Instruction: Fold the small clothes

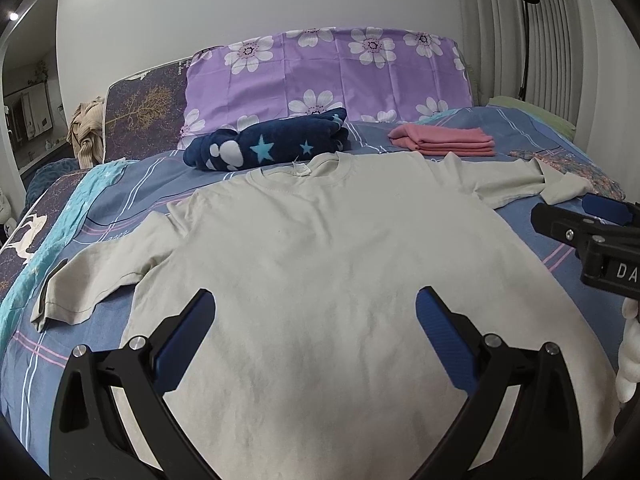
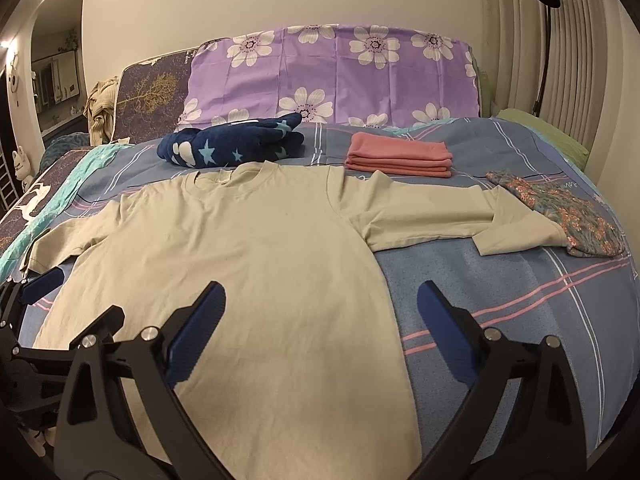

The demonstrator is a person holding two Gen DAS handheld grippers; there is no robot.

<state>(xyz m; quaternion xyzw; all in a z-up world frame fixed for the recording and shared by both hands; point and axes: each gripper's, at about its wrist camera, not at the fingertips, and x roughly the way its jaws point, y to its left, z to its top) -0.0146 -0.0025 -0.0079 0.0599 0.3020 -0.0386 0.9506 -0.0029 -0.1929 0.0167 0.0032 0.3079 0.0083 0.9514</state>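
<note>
The left tongs (image 1: pixel 316 320) are being held low over the lower body of the beige T-shirt (image 1: pixel 320 280), pointed toward the headboard, with the blue-padded fingers (image 1: pixel 188 344) spread wide and nothing gripped. One T-shirt is being shown, lying flat and face up on the blue bed cover (image 2: pixel 500 300), neck toward the pillows, both sleeves spread outward. Behind it, from left to right, one navy star-patterned bundle (image 2: pixel 232 146), one folded pink stack (image 2: pixel 400 154) and what is possibly one floral garment (image 2: pixel 560 212) are lying. The right tongs (image 2: pixel 322 324) are being held over the shirt's right edge, likewise gaping wide and empty, one finger above cloth, the other above the cover.
</note>
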